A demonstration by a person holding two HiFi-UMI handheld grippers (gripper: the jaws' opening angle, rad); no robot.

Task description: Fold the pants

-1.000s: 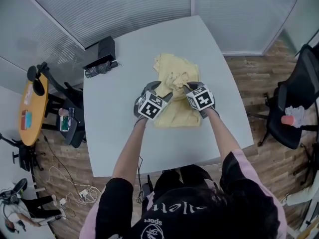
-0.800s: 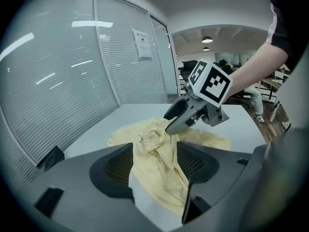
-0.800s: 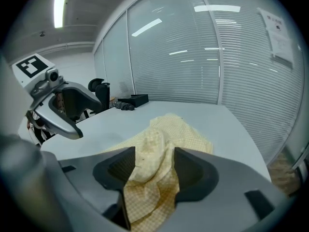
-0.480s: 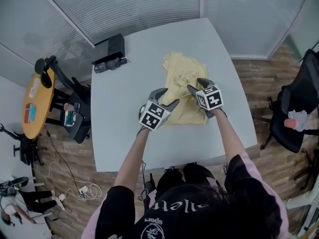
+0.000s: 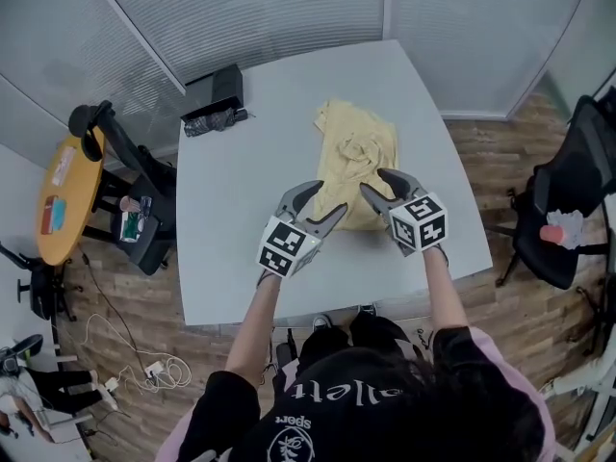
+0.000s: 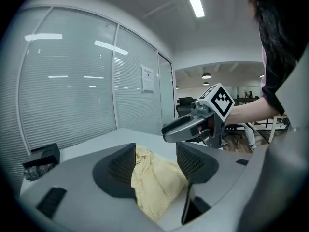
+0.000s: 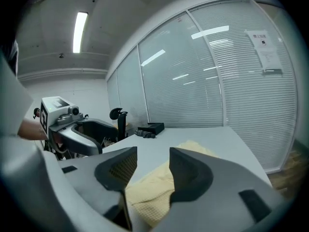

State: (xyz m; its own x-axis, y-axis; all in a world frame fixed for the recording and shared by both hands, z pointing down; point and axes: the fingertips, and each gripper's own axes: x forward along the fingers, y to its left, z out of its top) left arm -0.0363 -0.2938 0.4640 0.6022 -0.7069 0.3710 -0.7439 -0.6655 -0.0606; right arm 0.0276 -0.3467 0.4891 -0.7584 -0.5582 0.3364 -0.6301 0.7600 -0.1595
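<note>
The pale yellow pants (image 5: 356, 152) lie in a folded, bunched heap on the grey table (image 5: 241, 219), right of its middle. My left gripper (image 5: 323, 204) hangs open above the table, just near-left of the heap, with nothing between its jaws. My right gripper (image 5: 376, 183) is raised over the heap's near edge; its jaws stand apart, closing a little, with nothing between them. In the left gripper view the pants (image 6: 155, 185) show below and beyond the jaws (image 6: 155, 164), with the right gripper (image 6: 195, 124) at the right. In the right gripper view the pants (image 7: 150, 186) lie beyond the jaws (image 7: 150, 166).
A black box (image 5: 227, 84) and a dark bundle (image 5: 214, 121) sit at the table's far left corner. A black chair (image 5: 123, 158) and an orange round table (image 5: 62, 200) stand to the left. Another black chair (image 5: 574, 195) stands to the right. Glass walls with blinds run behind.
Both grippers have risen off the pants and drawn back toward the person. The right jaws, shut at the cloth a second ago, now stand apart with the cloth left on the table.
</note>
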